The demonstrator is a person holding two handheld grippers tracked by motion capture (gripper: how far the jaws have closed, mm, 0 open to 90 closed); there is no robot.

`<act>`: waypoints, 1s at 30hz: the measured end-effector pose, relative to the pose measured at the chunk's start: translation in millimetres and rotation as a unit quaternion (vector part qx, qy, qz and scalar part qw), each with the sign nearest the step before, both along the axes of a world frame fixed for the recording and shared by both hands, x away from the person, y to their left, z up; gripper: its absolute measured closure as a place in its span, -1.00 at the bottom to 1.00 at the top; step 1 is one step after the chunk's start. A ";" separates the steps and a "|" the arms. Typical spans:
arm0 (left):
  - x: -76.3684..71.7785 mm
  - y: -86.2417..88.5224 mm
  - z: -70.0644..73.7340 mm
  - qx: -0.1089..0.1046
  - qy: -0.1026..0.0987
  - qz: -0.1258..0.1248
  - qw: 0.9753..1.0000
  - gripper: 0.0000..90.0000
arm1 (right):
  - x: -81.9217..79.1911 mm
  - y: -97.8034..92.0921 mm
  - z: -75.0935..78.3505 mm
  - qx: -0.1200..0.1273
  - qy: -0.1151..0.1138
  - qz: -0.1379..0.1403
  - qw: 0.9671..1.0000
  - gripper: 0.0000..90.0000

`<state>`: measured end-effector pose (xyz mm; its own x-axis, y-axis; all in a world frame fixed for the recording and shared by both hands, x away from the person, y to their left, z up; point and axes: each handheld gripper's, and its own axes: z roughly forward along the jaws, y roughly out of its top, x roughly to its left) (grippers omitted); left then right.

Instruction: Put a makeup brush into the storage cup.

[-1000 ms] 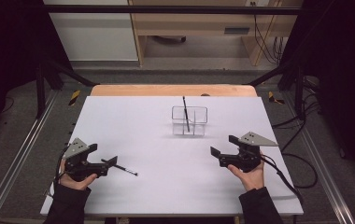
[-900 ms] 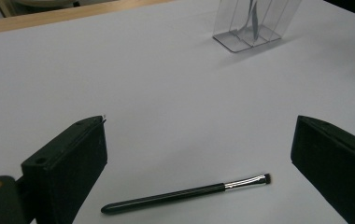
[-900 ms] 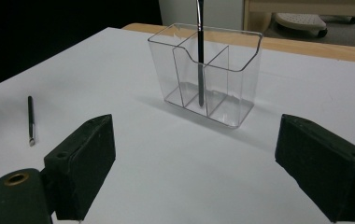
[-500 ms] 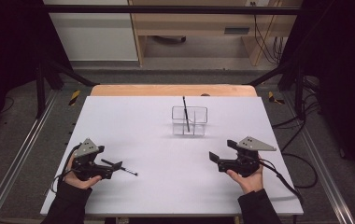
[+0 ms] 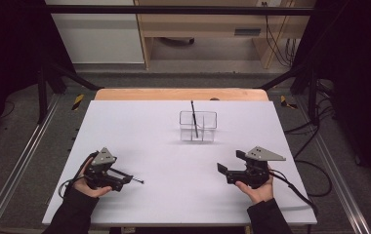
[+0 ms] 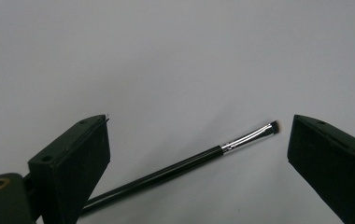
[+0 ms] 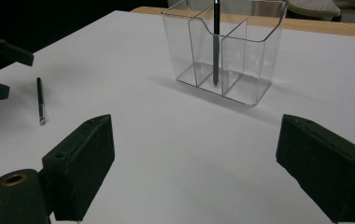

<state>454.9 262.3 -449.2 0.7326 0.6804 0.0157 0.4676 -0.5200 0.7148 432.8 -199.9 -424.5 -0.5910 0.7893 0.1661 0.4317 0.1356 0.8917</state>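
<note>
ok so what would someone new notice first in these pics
Probably the clear divided organizer standing alone toward the far middle of the white table, with one dark brush upright inside it. Next, a small makeup brush lying flat on the table between the open jaws of the left gripper at the near left. The right gripper sits open at the near right, holding nothing.

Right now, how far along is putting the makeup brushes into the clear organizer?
Done: one brush stands in the clear organizer. In hand: the left tool is open around the second brush lying on the table. Left: grip it and put it in. The right tool is open, empty.
</note>
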 end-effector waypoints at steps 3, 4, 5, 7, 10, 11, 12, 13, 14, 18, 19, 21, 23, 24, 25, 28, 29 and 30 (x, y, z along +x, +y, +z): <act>1.0 -4.4 -4.6 0.021 0.005 -0.011 1.000 -0.85 | -0.4 0.0 0.5 0.003 0.000 0.001 1.000 -0.73; 1.8 -6.8 -6.7 0.028 0.008 -0.014 0.999 -0.84 | -0.5 -0.5 0.9 0.003 -0.001 0.000 1.000 -0.73; 2.3 -7.7 -7.4 0.029 0.009 -0.016 0.999 -0.84 | -0.6 -0.6 1.1 0.003 -0.002 0.000 1.000 -0.73; 3.6 -8.6 -9.1 0.033 0.011 -0.021 0.999 -0.81 | -0.7 -0.5 1.1 0.004 -0.002 0.000 1.000 -0.73; 5.0 -9.1 -11.2 0.039 0.015 -0.026 0.999 -0.72 | -0.7 0.3 0.4 0.004 0.000 0.002 1.000 -0.73; 5.2 -9.3 -11.6 0.041 0.014 -0.027 0.999 -0.69 | -0.4 0.7 -0.1 0.002 0.001 0.003 1.000 -0.73; 5.3 -9.7 -12.1 0.042 0.015 -0.030 0.999 -0.65 | -0.1 0.9 -0.4 0.001 0.001 0.003 1.000 -0.73; 5.3 -9.7 -12.1 0.042 0.015 -0.030 0.999 -0.61 | -0.1 0.9 -0.4 0.001 0.001 0.003 1.000 -0.73; 5.4 -10.1 -12.6 0.043 0.016 -0.033 0.998 -0.58 | 0.1 1.4 -1.0 0.000 0.002 0.003 1.000 -0.73; 6.7 -13.9 -17.2 0.060 0.027 -0.047 0.997 -0.47 | 0.2 2.0 -1.6 0.000 0.004 0.005 1.000 -0.73; 7.0 -14.5 -17.8 0.064 0.028 -0.049 0.996 -0.45 | 0.3 2.0 -1.6 0.000 0.003 0.005 1.000 -0.73; 7.1 -15.0 -18.4 0.064 0.030 -0.050 0.996 -0.37 | 0.2 1.9 -1.4 0.001 0.003 0.004 1.000 -0.73; 7.8 -15.5 -19.5 0.064 0.038 -0.053 0.996 -0.32 | 0.2 1.9 -1.2 0.002 0.004 0.004 1.000 -0.73; 7.8 -15.5 -19.5 0.064 0.038 -0.053 0.996 -0.29 | 0.2 1.9 -1.2 0.002 0.004 0.004 1.000 -0.73; 8.4 -14.6 -19.0 0.061 0.045 -0.054 0.996 -0.26 | 0.3 2.0 -1.4 0.001 0.004 0.005 1.000 -0.73; 8.0 -14.9 -18.6 0.061 0.047 -0.050 0.996 -0.20 | 0.5 2.3 -1.9 -0.001 0.005 0.005 1.000 -0.73; 8.0 -14.9 -18.6 0.061 0.047 -0.050 0.996 -0.18 | 0.5 2.4 -2.0 -0.001 0.005 0.005 1.000 -0.73; 7.8 -14.8 -18.3 0.060 0.048 -0.048 0.996 -0.15 | 0.5 2.4 -2.0 -0.001 0.006 0.006 1.000 -0.73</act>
